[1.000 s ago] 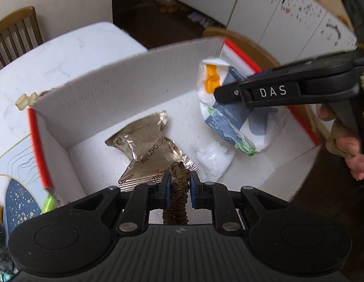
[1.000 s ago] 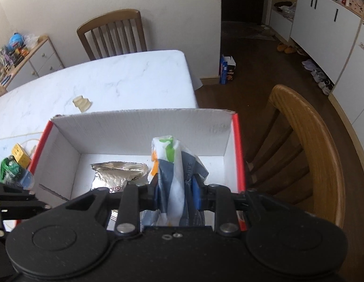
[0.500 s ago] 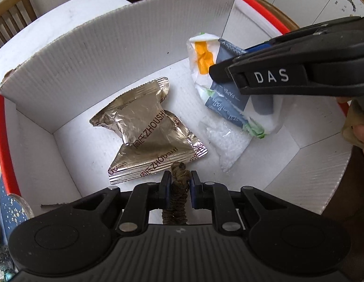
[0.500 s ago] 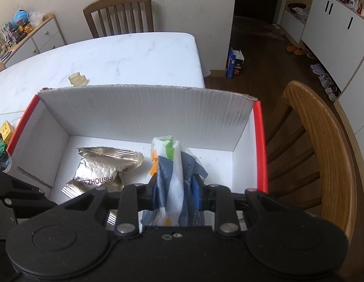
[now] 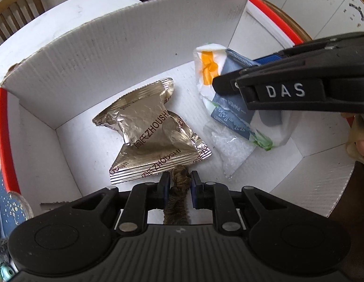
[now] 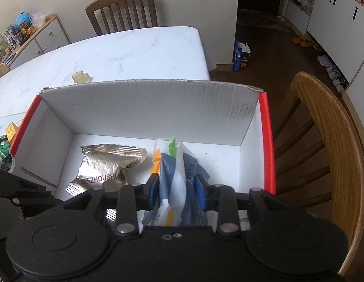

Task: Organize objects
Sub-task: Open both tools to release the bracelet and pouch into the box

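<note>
White corrugated cardboard box with red outer edges (image 6: 144, 108) sat at the near corner of the white marbled counter (image 6: 125, 51), its tall back flap upright and its right wall just beside a wooden chair back (image 6: 327, 145). Open floor of the box lay bare along the back wall and in the right corner; the left part was taken up.

Count inside: two crinkled gold foil snack packets (image 5: 153, 131), overlapping; one clear plastic bag of white granules (image 5: 231, 148), lying flat; one soft blue, white and orange tissue pack (image 6: 174, 171), standing on end.

Left tool (image 5: 180, 183) was clenched on a brown braided hair tie (image 5: 178, 197), low over the box floor at the near edge of the lower foil packet. Right tool (image 6: 176, 192) straddled the tissue pack, its jaws opening; the blue pads appeared only just clear of the wrapper, though a light touch could not be ruled out. In the left wrist view that tool reached in from the right, black and marked "DAS".

Outside the box: one small pale yellow ridged piece (image 6: 81, 77) on the counter behind the flap, and a second wooden chair (image 6: 123, 9) at the far side.
</note>
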Demonstrator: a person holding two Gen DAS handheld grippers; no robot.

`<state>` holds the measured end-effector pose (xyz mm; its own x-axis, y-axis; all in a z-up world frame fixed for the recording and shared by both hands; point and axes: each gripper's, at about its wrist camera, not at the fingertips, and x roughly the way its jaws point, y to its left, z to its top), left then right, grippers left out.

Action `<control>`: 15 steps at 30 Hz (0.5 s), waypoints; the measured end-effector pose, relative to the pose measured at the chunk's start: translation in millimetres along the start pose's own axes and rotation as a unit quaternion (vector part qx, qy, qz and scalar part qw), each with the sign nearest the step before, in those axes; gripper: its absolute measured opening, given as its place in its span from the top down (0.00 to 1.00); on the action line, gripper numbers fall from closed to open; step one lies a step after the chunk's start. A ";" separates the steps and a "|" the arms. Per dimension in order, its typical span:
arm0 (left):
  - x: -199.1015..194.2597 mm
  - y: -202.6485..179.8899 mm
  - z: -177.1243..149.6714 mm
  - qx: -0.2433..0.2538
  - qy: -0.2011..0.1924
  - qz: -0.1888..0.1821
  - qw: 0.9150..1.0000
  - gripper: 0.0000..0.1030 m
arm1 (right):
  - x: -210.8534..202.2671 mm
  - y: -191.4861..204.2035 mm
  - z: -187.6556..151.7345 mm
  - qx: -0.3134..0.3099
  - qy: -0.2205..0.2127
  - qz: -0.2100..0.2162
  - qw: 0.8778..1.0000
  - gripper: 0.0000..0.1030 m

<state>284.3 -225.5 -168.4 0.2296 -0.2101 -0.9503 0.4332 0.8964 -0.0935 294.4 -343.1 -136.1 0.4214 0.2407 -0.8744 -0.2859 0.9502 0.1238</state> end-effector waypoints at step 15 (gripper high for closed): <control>-32.6 10.0 -17.8 -0.032 -0.053 -0.008 0.998 0.83 | -41.6 2.8 -2.2 0.000 -0.041 0.016 0.999 0.33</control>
<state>265.6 -202.8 -143.6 0.3146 -0.2618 -0.9124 0.3826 0.9147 -0.1305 274.2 -350.9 -100.4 0.4813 0.2860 -0.8286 -0.2997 0.9420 0.1511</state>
